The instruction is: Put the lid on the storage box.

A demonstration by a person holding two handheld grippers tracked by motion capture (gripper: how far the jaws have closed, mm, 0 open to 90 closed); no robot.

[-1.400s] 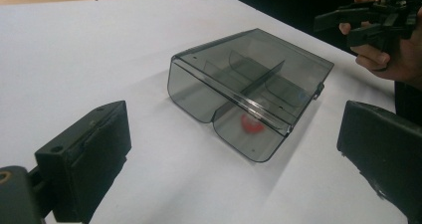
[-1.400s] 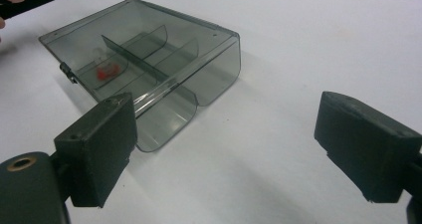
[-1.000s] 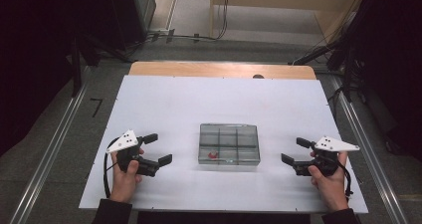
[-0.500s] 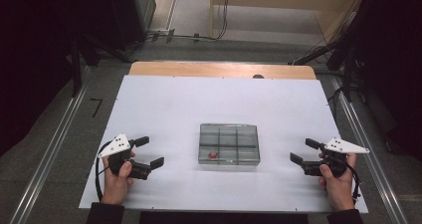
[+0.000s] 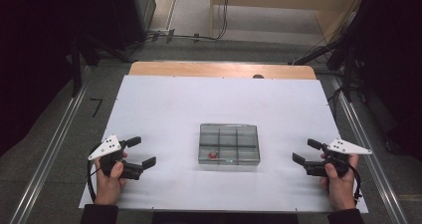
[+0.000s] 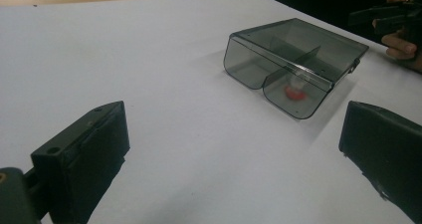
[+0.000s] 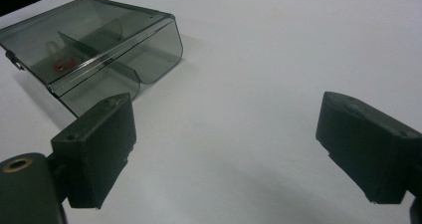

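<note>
White surface (image 5: 164, 109), dark room. Compartment box (image 5: 229, 143) sits midway between left gripper (image 5: 138, 153) and right gripper (image 5: 304, 152), both spread, empty. Small red item (image 5: 212, 155), possibly a cap, nearer the left.

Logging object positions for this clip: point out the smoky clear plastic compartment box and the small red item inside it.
smoky clear plastic compartment box (image 5: 247, 130), high view, far rim.
small red item (image 6: 295, 91), left gripper view, its top.
</note>
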